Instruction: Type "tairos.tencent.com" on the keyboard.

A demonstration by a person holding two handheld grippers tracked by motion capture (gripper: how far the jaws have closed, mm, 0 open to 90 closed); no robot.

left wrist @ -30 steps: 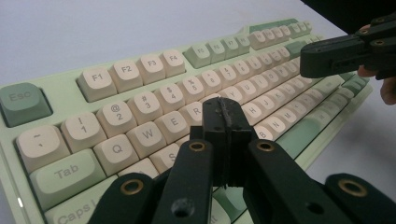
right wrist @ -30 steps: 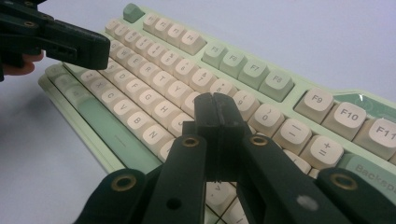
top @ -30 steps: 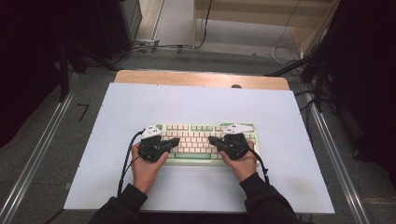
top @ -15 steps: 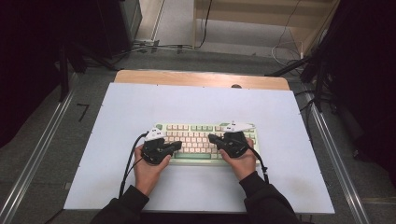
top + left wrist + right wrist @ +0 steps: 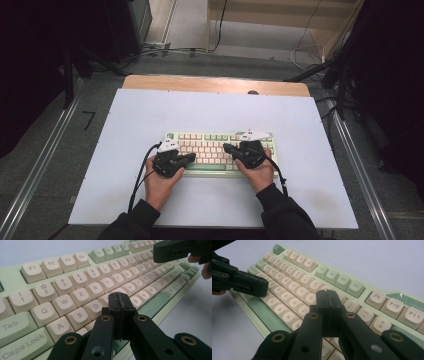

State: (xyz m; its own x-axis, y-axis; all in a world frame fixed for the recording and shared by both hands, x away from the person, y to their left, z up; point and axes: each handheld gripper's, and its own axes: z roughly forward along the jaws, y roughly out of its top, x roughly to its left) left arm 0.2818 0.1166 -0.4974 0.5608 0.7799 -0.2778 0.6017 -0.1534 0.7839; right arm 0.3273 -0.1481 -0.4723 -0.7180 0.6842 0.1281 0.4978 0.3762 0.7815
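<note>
While keyboard [image 5: 210, 150] lies on table [image 5: 125, 150], left hand-held gripper [image 5: 119, 300] and right hand-held gripper [image 5: 327, 298] hover over keys, jaws closed, empty.

A lab recording bay: white-topped desk [image 5: 150, 115] beneath the tools, metal rails [image 5: 42, 165] flanking it, black curtains [image 5: 30, 60] either side, loose cables [image 5: 165, 50] on grey floor [image 5: 190, 30] beyond.
</note>
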